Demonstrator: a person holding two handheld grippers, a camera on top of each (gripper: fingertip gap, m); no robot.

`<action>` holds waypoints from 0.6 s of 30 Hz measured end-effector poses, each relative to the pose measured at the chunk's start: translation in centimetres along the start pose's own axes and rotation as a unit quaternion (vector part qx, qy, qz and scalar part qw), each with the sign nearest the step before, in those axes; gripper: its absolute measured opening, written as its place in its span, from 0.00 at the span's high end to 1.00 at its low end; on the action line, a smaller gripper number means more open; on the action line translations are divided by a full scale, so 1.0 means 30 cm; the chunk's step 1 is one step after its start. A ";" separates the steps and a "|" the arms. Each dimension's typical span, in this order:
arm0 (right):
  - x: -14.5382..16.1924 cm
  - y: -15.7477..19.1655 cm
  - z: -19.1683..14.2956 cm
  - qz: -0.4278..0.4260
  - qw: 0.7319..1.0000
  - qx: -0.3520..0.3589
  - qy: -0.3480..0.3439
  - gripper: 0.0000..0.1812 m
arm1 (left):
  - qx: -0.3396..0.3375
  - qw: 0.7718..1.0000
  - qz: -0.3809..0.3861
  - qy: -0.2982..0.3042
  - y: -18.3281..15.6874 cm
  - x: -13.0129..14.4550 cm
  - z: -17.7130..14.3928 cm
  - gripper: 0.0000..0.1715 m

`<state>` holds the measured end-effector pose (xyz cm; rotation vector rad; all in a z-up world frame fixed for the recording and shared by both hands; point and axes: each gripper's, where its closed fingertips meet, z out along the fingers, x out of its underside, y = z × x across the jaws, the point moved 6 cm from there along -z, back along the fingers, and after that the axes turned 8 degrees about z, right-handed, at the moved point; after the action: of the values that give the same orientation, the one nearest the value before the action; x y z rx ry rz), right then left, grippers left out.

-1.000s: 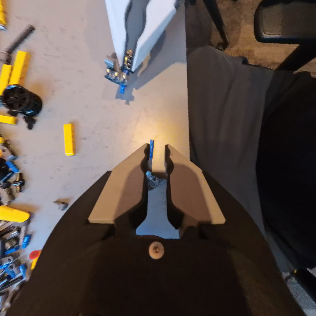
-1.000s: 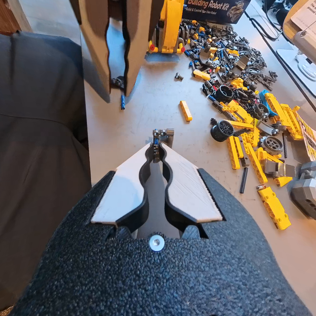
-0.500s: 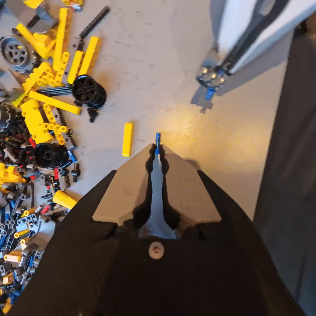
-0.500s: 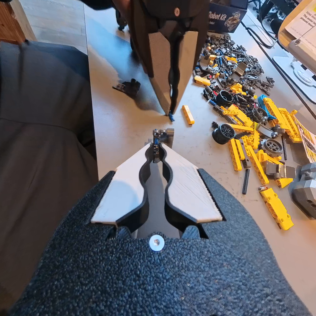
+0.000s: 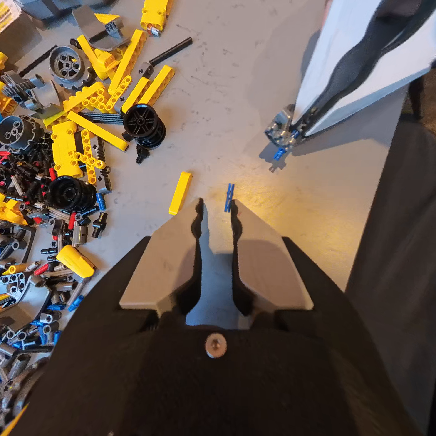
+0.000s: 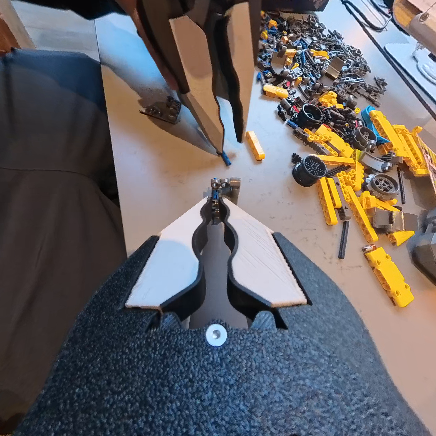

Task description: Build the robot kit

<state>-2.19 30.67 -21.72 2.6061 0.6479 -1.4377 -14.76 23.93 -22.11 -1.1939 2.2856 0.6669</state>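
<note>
My left gripper [image 5: 217, 201] is open, low over the grey table [image 5: 236, 70]. A small blue pin [image 5: 228, 197] rests against the tip of its right finger; I cannot tell if it lies flat on the table. A loose yellow beam [image 5: 180, 193] lies just left of the fingers. My right gripper [image 6: 215, 200] is shut on a small grey connector assembly [image 6: 225, 186] that holds a blue pin, and keeps it above the table. The right wrist view also shows the left gripper [image 6: 230, 146], the blue pin [image 6: 226, 158] and the yellow beam [image 6: 254, 145].
A large pile of yellow beams, black wheels, grey parts and pins [image 5: 70, 141] fills the table's left in the left wrist view, and the right [image 6: 342, 141] in the right wrist view. A dark grey plate piece [image 6: 162, 111] lies near the table edge. A person's dark clothing [image 6: 47, 188] borders that edge. Some 8 centimetres of space lies between my two pairs of fingers. The dark grey plate piece [image 6: 162, 111] is about 8 centimetres from my left fingertips.
My left gripper was shut on the blue pin while moving from the table edge toward the pile, and has now opened and let it go. The right gripper stays shut on the grey assembly.
</note>
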 end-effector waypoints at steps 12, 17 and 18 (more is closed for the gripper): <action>-0.007 -0.015 0.000 0.021 1.000 0.006 -0.007 0.97 | 0.002 0.993 0.010 -0.119 -0.061 -0.011 -0.174 0.82; -0.042 0.027 0.016 0.031 0.997 -0.059 -0.024 0.97 | 0.033 0.993 0.045 -0.104 -0.122 0.028 -0.163 0.88; -0.042 0.036 0.023 0.026 0.997 -0.069 -0.017 0.97 | 0.047 0.993 0.045 -0.097 -0.139 0.019 -0.147 0.88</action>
<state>-2.88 29.08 -21.20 2.4701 0.6448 -1.3671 -12.36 18.78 -19.90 -0.9446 2.1913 0.6700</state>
